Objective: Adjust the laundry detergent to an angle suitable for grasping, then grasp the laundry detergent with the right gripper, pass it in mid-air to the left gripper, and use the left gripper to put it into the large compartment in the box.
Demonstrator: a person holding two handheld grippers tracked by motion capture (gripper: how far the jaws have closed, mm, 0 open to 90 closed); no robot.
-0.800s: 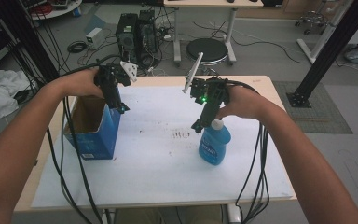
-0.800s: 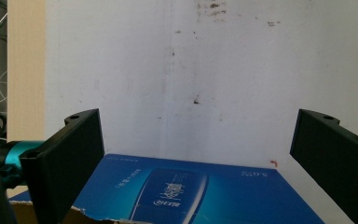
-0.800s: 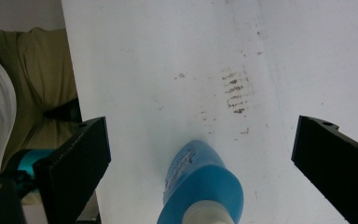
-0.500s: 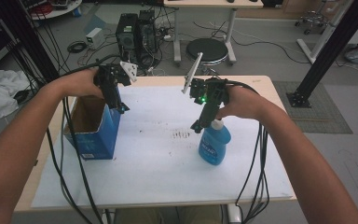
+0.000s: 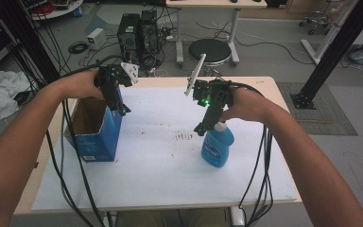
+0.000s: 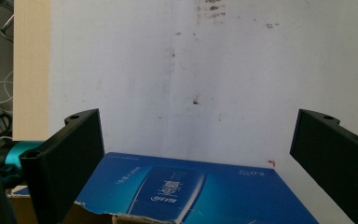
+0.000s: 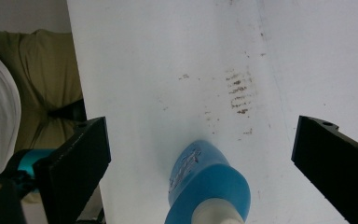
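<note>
At a white-covered table (image 5: 137,179), a person works two hand-held grippers, forearms reaching in from the near edge. On the left, the left gripper (image 5: 123,109) hangs tilted downward over the far right corner of a blue cardboard box (image 5: 97,139), its jaws spread wide with nothing between them; in the left gripper view the box's blue side panel (image 6: 182,191) lies just below the parted jaws, its torn top edge at the bottom of the picture. The one box stands open-topped near the table's left edge, a narrow strip of bare wood beside it.

Between the box and the bottle runs a broad stretch of bare white surface, marked by a small patch of brown smudges (image 5: 184,137).

To the right, the right gripper (image 5: 201,128) points steeply down beside the white neck of a single blue spray bottle (image 5: 217,146), which stands upright right of centre. Its jaws are also wide apart and grip nothing; in the right gripper view the bottle's shoulder (image 7: 209,186) sits low between them, clear of both. Open surface continues past the bottle to the table's right edge, where black cables (image 5: 260,175) drape over the near side.
</note>
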